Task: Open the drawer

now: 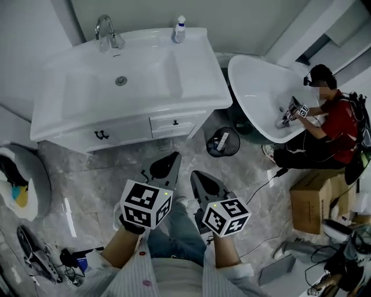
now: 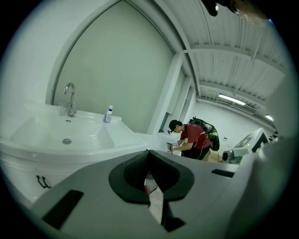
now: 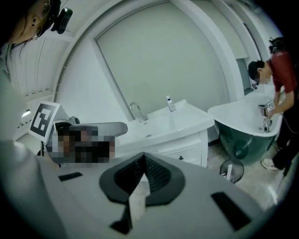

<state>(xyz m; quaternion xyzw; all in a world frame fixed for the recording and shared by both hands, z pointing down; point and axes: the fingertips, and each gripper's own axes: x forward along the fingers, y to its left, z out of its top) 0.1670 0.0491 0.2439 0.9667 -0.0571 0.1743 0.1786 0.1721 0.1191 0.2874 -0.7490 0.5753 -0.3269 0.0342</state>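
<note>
Marble floor (image 1: 81, 168), white bathtub (image 1: 255, 87), grey wall (image 1: 243, 17)

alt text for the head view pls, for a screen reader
Two hand-held grippers, the left gripper and the right gripper, jaws shut and empty, point toward a white vanity whose drawer is closed. At right, a person in a red top bends over a white bathtub.

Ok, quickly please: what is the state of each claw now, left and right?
Left claw: closed, holding nothing.
Right claw: closed, holding nothing.
</note>
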